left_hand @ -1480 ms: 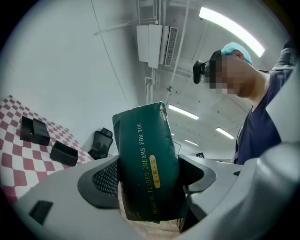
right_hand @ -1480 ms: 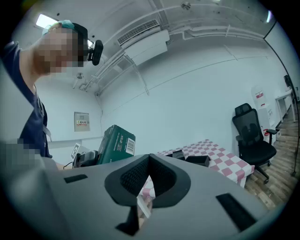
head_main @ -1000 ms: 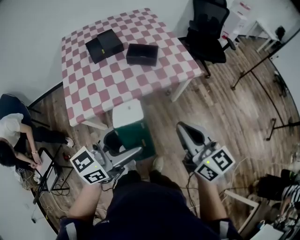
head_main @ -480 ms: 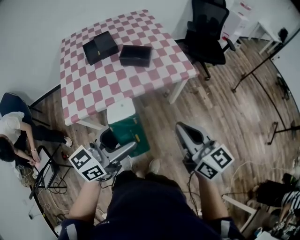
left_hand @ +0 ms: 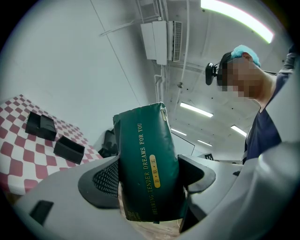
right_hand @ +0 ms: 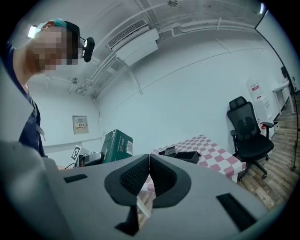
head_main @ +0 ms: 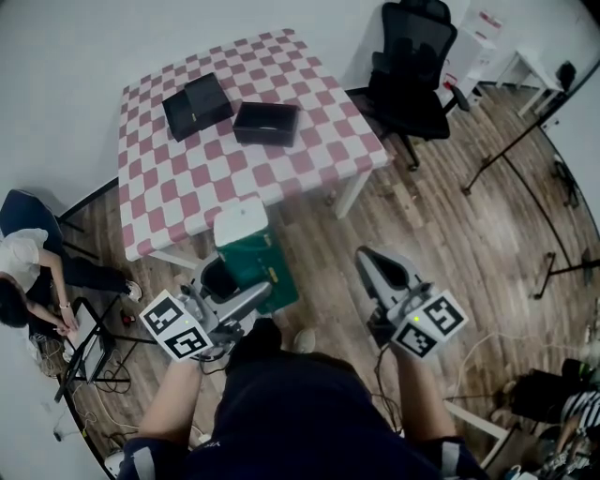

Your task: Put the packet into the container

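Observation:
My left gripper (head_main: 239, 283) is shut on a dark green packet (head_main: 261, 269) with a white end, held low over the wooden floor in front of me. In the left gripper view the packet (left_hand: 147, 168) stands upright between the jaws, gold print down its face. A black open container (head_main: 265, 122) and a black lid (head_main: 198, 103) lie on the red-and-white checkered table (head_main: 309, 159), well ahead of both grippers. The container (left_hand: 69, 149) sits far off in the left gripper view too. My right gripper (head_main: 371, 260) is shut with nothing in it; its jaws meet (right_hand: 149, 172).
A black office chair (head_main: 412, 66) stands right of the table. A person (head_main: 23, 272) sits on the floor at far left beside a laptop. Stand legs and cables cross the floor at right. White furniture (head_main: 487, 28) lines the back wall.
The table sits slightly lower and nearer in the head view. Both grippers keep the same pose, and the packet stays in the left one.

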